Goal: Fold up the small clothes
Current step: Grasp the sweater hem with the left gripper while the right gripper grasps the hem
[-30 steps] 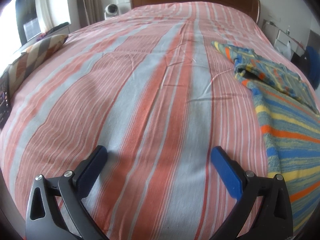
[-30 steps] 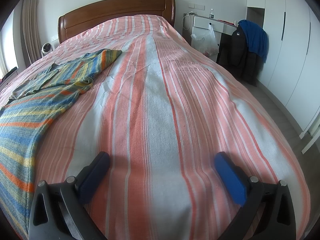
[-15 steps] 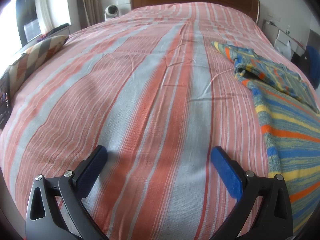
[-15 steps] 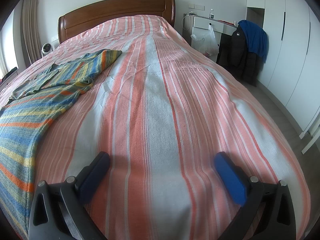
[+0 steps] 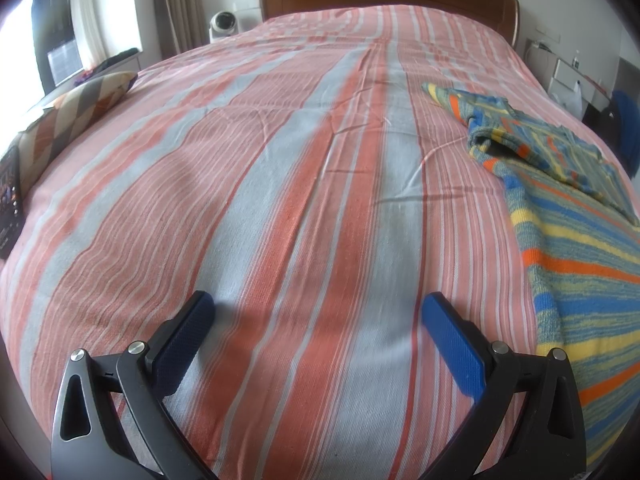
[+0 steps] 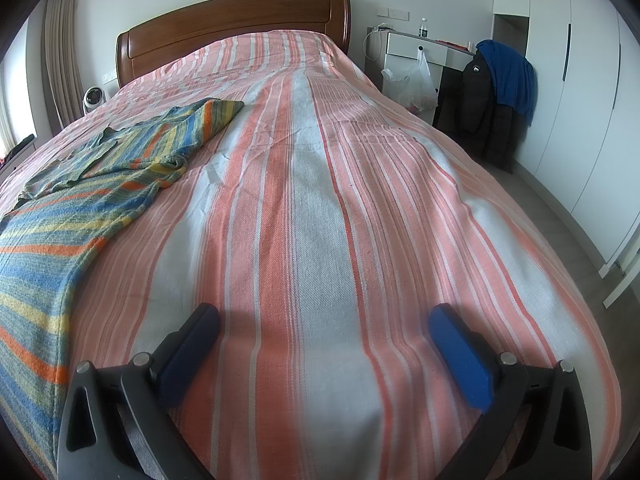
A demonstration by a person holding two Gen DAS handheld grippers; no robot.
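Observation:
A blue, yellow and orange striped knit garment (image 5: pixel 568 216) lies spread along the bed, at the right in the left wrist view and at the left in the right wrist view (image 6: pixel 72 216). Its far end is rumpled. My left gripper (image 5: pixel 318 312) is open and empty, low over the bare bedspread to the left of the garment. My right gripper (image 6: pixel 324 322) is open and empty, low over the bedspread to the right of the garment. Neither touches the garment.
The bed has a pink, red and grey striped bedspread (image 5: pixel 280 160) and a wooden headboard (image 6: pixel 232 28). A patterned pillow (image 5: pixel 76 112) lies at the bed's left edge. A chair with dark and blue jackets (image 6: pixel 496 100) and a bedside desk (image 6: pixel 416 48) stand to the right.
The left gripper view has drifted slightly; the garment and both open grippers stay as they were.

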